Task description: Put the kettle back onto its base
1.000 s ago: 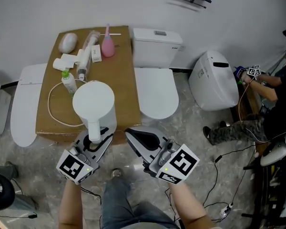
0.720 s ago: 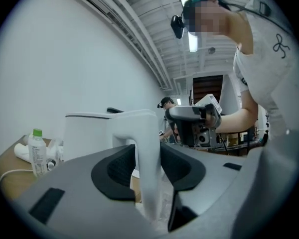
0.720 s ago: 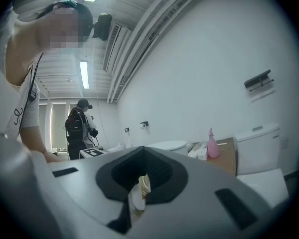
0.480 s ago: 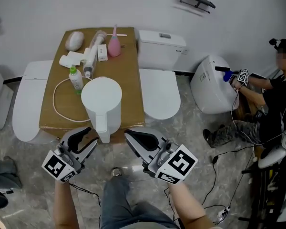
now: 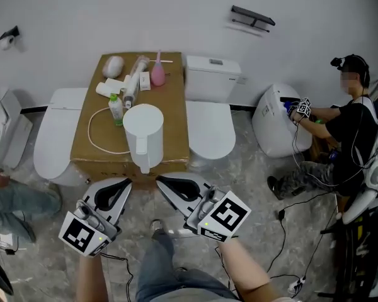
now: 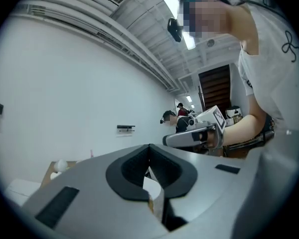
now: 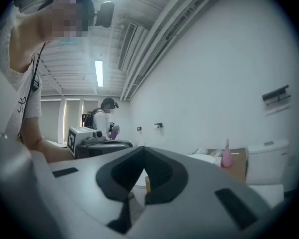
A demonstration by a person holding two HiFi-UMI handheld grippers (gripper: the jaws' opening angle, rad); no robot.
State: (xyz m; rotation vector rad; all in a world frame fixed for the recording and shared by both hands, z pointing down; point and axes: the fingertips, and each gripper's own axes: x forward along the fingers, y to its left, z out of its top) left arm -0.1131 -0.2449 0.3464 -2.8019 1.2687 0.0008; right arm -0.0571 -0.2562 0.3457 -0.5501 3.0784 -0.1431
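Apparently done: kettle (image 5: 143,134) stood upright by the desk's (image 5: 170,106) front edge, base unseen beneath. Your left gripper (image 5: 125,183) had just closed on nothing; right gripper (image 5: 160,181) closed, empty, both clear.

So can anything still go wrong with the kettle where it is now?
Maybe. The kettle stands close to the front edge of the cardboard box, with its handle toward the shut left tongs and right tongs. A bump could tip it off. A white cord lies in a loose loop beside it, so a snag might drag it. The small bottle right next to it could topple too.
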